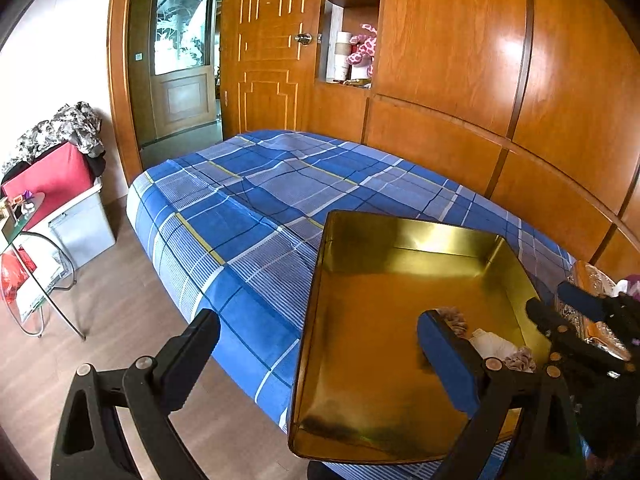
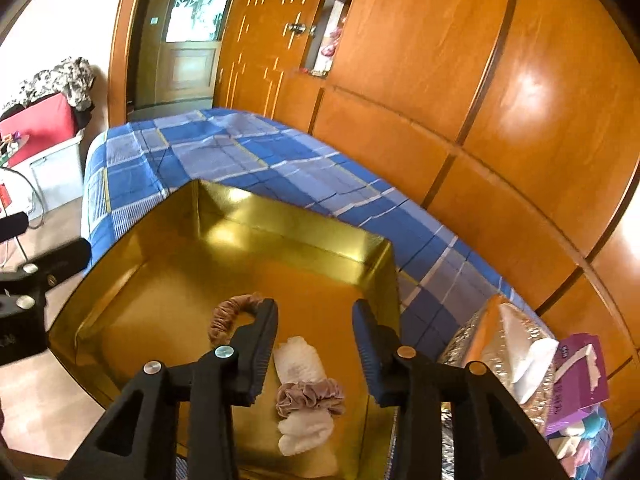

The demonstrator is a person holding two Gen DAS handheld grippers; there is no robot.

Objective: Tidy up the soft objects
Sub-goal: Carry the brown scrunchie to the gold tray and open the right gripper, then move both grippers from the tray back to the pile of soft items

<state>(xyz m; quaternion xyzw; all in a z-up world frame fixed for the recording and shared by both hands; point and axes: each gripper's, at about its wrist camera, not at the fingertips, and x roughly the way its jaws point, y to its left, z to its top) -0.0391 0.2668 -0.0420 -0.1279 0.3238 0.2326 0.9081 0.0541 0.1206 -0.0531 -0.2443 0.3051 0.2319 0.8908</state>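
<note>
A gold tray lies on the blue plaid bed. In it lie a rolled white cloth wrapped by a mauve scrunchie, and a brown scrunchie to the left. My right gripper is open above the white cloth, its left finger next to the brown scrunchie. My left gripper is open and empty over the tray's left rim; the cloth and a scrunchie show behind its right finger.
A tissue box and a purple packet sit on the bed right of the tray. Wooden wardrobe panels line the far side. A glass table and a white bin with a red cushion stand on the left.
</note>
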